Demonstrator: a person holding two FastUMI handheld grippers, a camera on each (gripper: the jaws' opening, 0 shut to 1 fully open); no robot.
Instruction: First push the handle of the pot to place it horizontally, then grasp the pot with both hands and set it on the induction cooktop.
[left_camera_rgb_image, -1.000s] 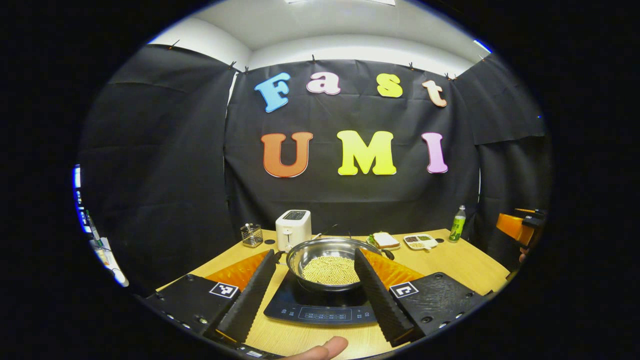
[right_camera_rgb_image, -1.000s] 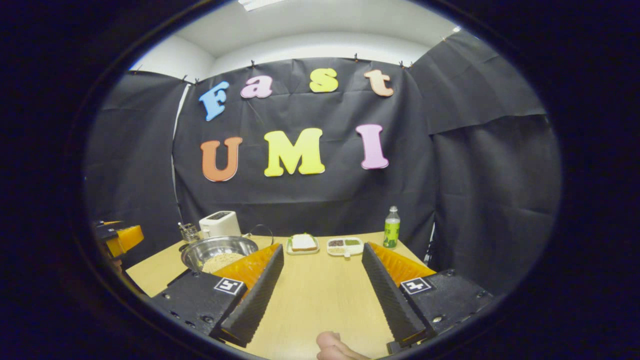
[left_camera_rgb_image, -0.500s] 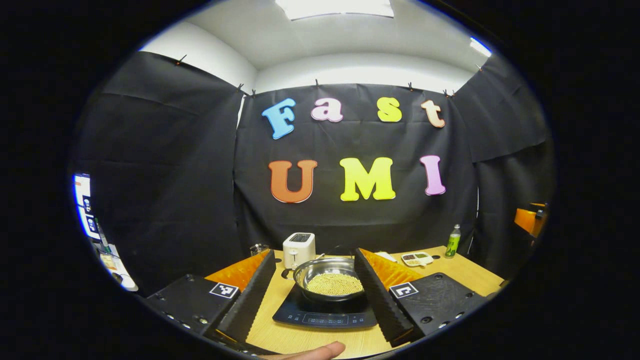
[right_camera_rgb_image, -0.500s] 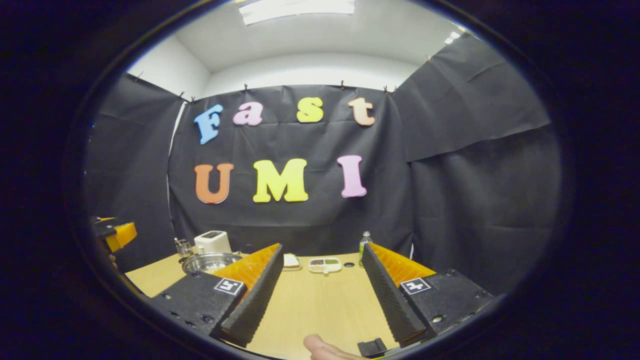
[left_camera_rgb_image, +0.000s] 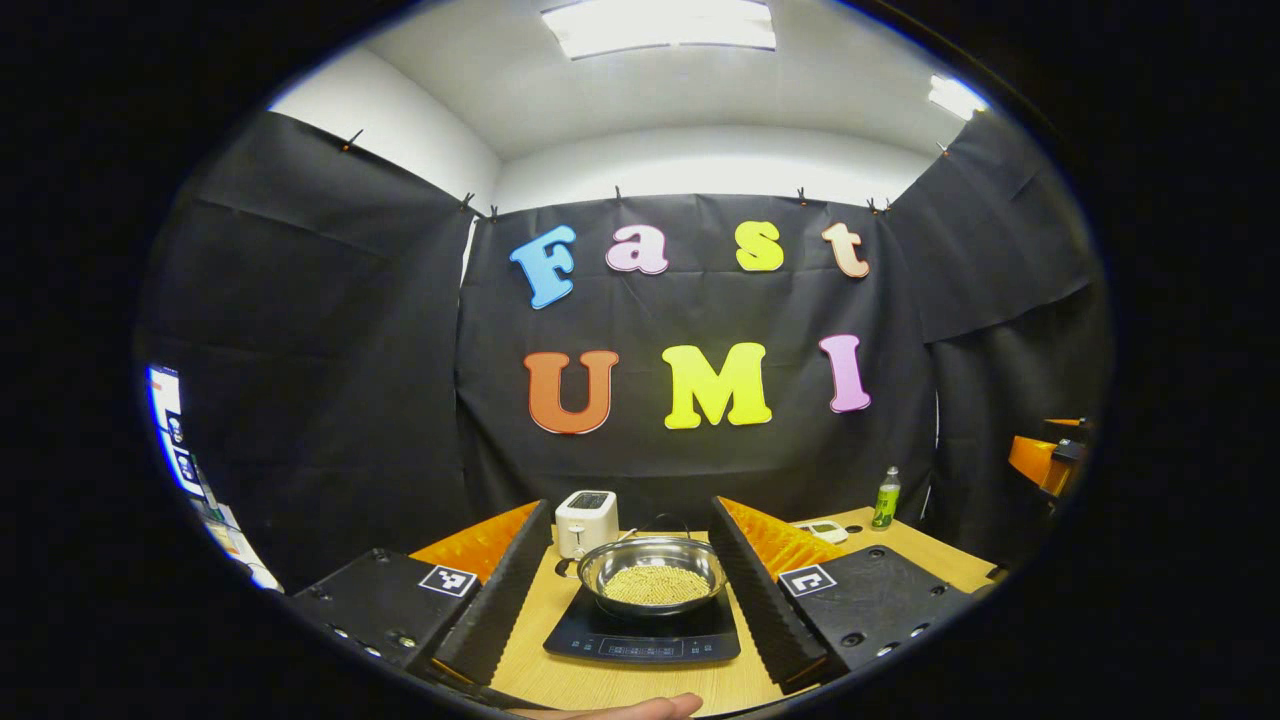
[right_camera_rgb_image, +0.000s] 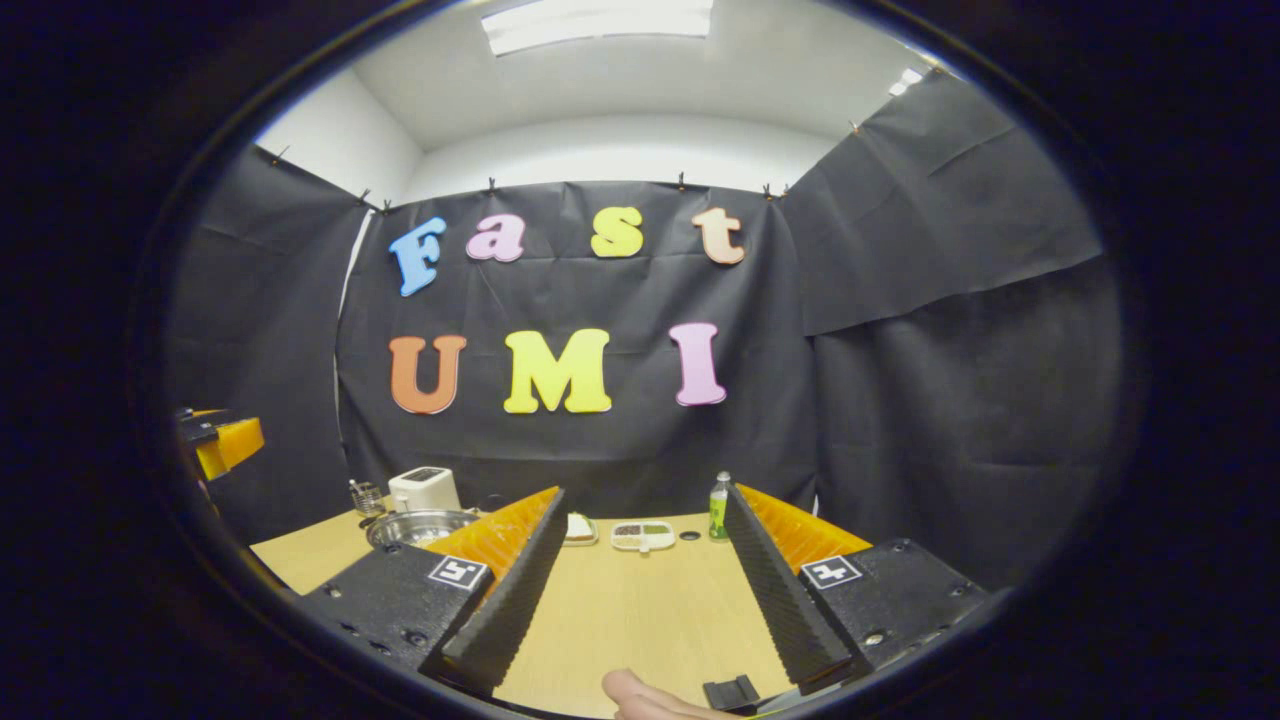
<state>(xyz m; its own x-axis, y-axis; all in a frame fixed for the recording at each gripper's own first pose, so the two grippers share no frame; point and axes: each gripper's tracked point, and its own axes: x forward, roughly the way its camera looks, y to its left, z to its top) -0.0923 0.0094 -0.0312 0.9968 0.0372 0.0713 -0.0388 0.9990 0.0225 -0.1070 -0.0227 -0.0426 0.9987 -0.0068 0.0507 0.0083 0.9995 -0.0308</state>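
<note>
A steel pot (left_camera_rgb_image: 652, 578) with pale beans inside sits on the black induction cooktop (left_camera_rgb_image: 642, 635) on the wooden table. Its thin wire handle (left_camera_rgb_image: 662, 520) arches over the far rim. My left gripper (left_camera_rgb_image: 630, 620) is open and pulled back, with the pot and cooktop showing between its fingers but farther off. In the right gripper view the pot (right_camera_rgb_image: 418, 524) lies at the left, partly behind a finger. My right gripper (right_camera_rgb_image: 640, 600) is open over bare table with nothing between its fingers. The other gripper (right_camera_rgb_image: 222, 445) shows at the left edge.
A white toaster (left_camera_rgb_image: 586, 521) stands behind the pot, with a wire holder (right_camera_rgb_image: 366, 497) beside it. At the back of the table (right_camera_rgb_image: 640, 600) lie a plate with bread (right_camera_rgb_image: 578, 528), a compartment dish (right_camera_rgb_image: 643, 535) and a green bottle (right_camera_rgb_image: 719, 507). A thumb (right_camera_rgb_image: 640, 695) shows at the bottom.
Both grippers have drawn back from the table and tilted up, so the pot and cooktop look smaller and lower. Both stayed open; the pot has not moved on the cooktop.
</note>
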